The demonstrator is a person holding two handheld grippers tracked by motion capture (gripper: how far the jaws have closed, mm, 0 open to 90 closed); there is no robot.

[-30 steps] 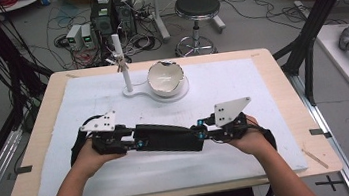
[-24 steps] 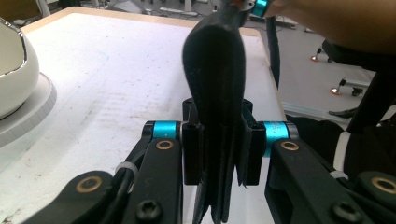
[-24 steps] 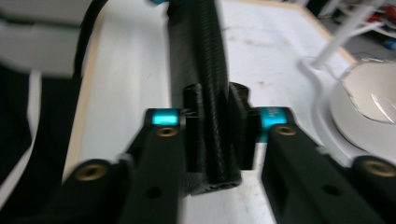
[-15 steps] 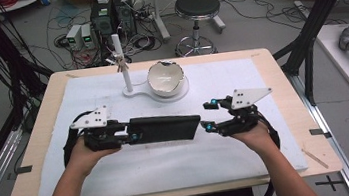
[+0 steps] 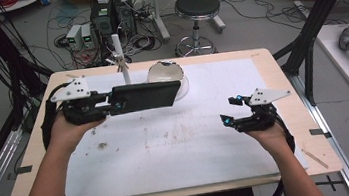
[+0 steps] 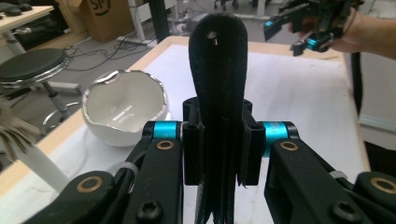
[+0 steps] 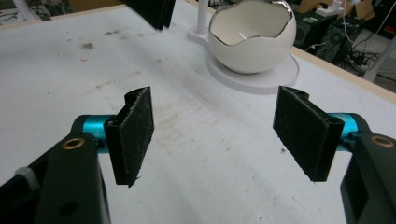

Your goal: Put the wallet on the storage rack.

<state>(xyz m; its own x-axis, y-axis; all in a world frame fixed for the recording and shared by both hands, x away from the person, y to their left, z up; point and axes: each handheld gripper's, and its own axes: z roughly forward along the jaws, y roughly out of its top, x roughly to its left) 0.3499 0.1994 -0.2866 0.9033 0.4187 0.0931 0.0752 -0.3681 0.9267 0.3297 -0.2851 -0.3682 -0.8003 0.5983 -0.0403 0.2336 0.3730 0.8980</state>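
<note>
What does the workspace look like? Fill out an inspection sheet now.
Surface: white mat on a wooden table, smudged near the middle.
Job's things: flat black case held above the mat; egg-shaped white bowl on its white stand.
Clutter: nothing seen.
Grippers: left hand-held gripper shut on the case; right hand-held gripper open, nothing between its jaws, which have just been opening.
Cables: black cable loops from the left gripper.
Surroundings: stool, electronics boxes, floor wiring.
</note>
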